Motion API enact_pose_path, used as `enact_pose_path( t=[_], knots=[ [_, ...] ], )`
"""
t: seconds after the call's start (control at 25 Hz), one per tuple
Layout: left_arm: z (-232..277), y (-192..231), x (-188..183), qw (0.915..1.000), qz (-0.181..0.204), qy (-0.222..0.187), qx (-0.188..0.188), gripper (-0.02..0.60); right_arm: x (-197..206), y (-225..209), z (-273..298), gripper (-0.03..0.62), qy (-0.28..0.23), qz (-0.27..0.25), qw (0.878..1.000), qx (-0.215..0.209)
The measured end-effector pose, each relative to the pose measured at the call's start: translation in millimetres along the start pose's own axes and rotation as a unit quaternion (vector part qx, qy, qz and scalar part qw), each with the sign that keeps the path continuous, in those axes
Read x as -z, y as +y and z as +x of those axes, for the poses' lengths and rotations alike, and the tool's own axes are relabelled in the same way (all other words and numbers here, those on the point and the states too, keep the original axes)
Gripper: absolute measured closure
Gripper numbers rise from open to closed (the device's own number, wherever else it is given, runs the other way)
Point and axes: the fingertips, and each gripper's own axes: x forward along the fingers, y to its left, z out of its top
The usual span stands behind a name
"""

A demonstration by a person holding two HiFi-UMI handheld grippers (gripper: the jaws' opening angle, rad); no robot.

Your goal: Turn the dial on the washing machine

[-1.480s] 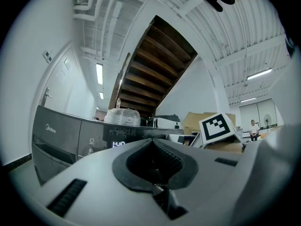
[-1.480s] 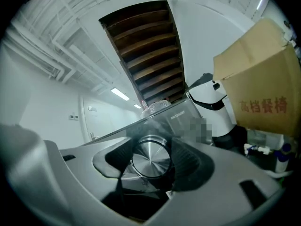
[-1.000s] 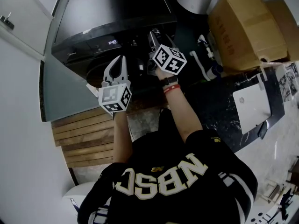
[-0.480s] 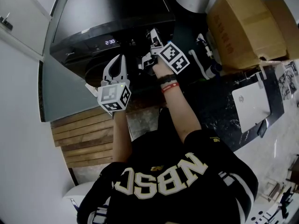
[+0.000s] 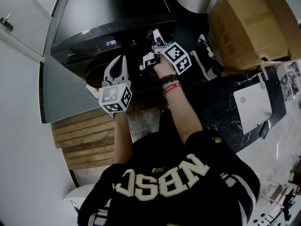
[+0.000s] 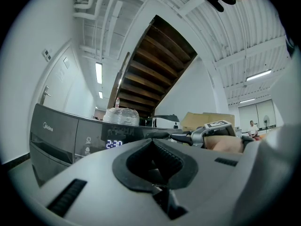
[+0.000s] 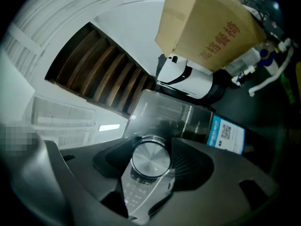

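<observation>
The dial (image 7: 149,160) is a round, brushed-silver knob on the front of the washing machine (image 5: 113,13). That machine is black, and its display (image 5: 111,42) reads 2:30.

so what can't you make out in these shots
- Right gripper view: print on the panel under the dial is too dark and small to read.
- Right gripper view: text on the blue sticker is too small.
- Head view: the right gripper hides the dial.
</observation>
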Motion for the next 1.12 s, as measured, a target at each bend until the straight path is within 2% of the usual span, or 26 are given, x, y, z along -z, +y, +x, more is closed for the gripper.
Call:
enact_pose_path(
  t=[0.16,0.24,0.36,0.48,0.56,0.64,0.72,0.84,0.96,1.12],
  knots=[
    [-0.8,0.0,0.2,1.0,-0.001,0.001,-0.001,0.568,1.3,-10.6,-0.8,0.33,-0.017,0.13,0.991,-0.006],
    [-1.2,-0.5,-0.2,1.0,-0.001,0.001,0.0,0.568,1.8,-14.4,-0.9,0.33,-0.024,0.164,0.986,-0.007],
    [-1.8,-1.1,-1.5,1.0,0.001,0.002,0.0,0.568,2.3,-13.8,0.6,0.329,-0.012,0.162,0.987,-0.01],
    [-3.6,-3.4,-3.2,1.0,0.005,0.006,-0.001,0.568,0.6,-12.2,-1.4,0.328,0.018,0.138,0.99,-0.02],
    [-5.3,-4.6,-5.8,0.9999,0.009,0.007,0.0,0.568,-2.0,-9.2,-8.6,0.322,0.033,0.087,0.995,-0.024],
    [-6.6,-5.3,-8.1,0.9999,0.013,0.008,0.002,0.568,-3.4,-3.4,-19.3,0.332,0.046,0.011,0.999,-0.027],
    [-7.9,-6.7,-8.0,0.9998,0.013,0.011,0.005,0.569,-0.2,0.0,-31.1,0.352,0.067,-0.068,0.995,-0.024],
    [-11.6,-9.4,-5.7,0.9998,0.013,0.015,0.007,0.568,4.0,-0.3,-50.8,0.374,0.089,-0.174,0.981,-0.01],
    [-16.2,-12.3,-5.5,0.9997,0.017,0.017,0.007,0.569,3.5,0.6,-71.0,0.411,0.094,-0.252,0.963,0.0],
    [-21.2,-15.8,-6.1,0.9994,0.03,0.018,0.006,0.568,5.3,9.3,-92.7,0.452,0.097,-0.354,0.93,0.011]
  ],
)
